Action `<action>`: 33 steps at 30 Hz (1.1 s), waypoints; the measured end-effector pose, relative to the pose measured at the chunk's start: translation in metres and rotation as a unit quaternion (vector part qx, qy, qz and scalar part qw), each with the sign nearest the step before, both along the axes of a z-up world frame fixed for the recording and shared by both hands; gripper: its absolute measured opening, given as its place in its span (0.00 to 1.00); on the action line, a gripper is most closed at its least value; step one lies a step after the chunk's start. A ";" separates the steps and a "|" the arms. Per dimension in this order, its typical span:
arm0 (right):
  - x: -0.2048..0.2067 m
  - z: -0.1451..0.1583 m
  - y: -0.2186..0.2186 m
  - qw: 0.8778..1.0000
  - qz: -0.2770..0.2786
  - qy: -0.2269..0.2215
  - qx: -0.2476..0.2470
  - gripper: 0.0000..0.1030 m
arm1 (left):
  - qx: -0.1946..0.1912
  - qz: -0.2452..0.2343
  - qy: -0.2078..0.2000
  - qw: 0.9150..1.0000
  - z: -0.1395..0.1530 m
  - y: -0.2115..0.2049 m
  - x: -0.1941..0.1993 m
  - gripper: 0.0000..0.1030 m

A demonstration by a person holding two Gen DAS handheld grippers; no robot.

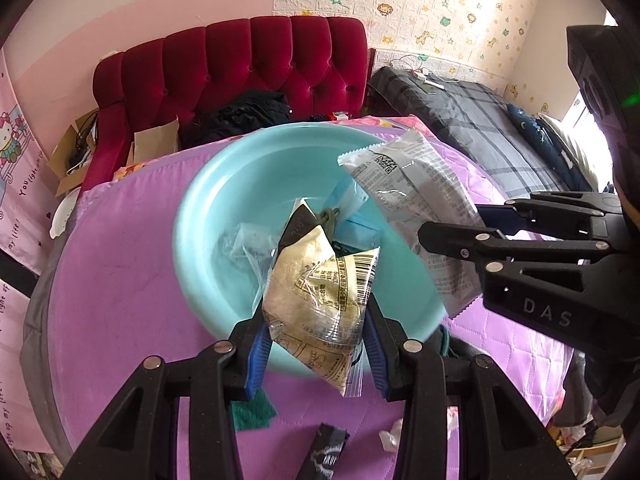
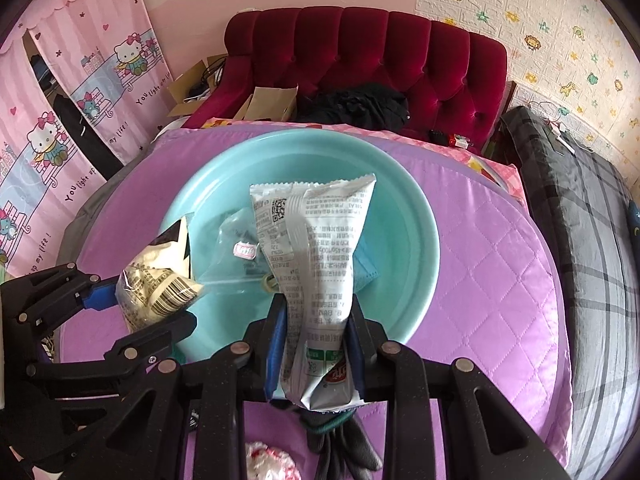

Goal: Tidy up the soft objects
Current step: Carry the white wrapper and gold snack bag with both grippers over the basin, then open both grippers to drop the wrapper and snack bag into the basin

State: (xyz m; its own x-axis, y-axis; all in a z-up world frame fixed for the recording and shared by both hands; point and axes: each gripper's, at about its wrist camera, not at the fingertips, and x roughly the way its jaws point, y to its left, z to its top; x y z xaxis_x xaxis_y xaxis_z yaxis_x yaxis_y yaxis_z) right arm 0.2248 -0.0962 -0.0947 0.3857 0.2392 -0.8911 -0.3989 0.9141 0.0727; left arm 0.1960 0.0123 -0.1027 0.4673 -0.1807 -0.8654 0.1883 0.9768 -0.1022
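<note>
**Two packets held over the basin**

Low in the left wrist view, the left gripper (image 1: 316,344) clamps a beige packet (image 1: 320,292) between its blue pads. At lower centre of the right wrist view, the right gripper (image 2: 316,356) grips a grey packet (image 2: 316,264) by its lower end (the printed back faces the camera). Both packets hang above the basin (image 1: 200,216), which sits mid-frame on a purple quilt (image 1: 120,272) and holds a blue mask (image 2: 366,268) and a clear bag (image 2: 236,248). Beyond, at upper centre, stands a red sofa (image 1: 240,64).
</note>
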 end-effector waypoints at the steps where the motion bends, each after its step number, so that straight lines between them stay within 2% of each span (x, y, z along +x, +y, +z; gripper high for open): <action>1: 0.004 -0.002 0.001 1.000 -0.001 0.001 0.001 0.29 | 0.001 -0.001 0.000 1.000 -0.001 0.000 0.003 0.45; 10: 0.041 -0.022 0.004 1.000 -0.015 0.023 0.014 0.29 | 0.011 -0.009 0.008 1.000 -0.021 -0.002 0.035 0.45; 20: 0.069 -0.042 0.010 0.999 -0.028 0.037 0.007 0.29 | 0.019 -0.012 0.020 1.000 -0.042 -0.005 0.067 0.45; 26: 0.082 -0.051 0.012 0.998 -0.031 0.046 0.007 0.29 | 0.020 -0.010 0.029 0.999 -0.050 -0.007 0.077 0.45; 33: 0.086 -0.048 0.010 0.998 -0.037 0.047 0.018 0.33 | 0.023 -0.011 0.028 0.999 -0.049 -0.006 0.079 0.46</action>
State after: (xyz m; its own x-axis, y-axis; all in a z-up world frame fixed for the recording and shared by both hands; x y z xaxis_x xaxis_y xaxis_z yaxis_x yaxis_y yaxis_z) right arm 0.3112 -0.0860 -0.1426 0.3180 0.2451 -0.9159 -0.3198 0.9371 0.1397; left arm 0.2749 0.0060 -0.1513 0.4139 -0.1497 -0.8979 0.2053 0.9763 -0.0681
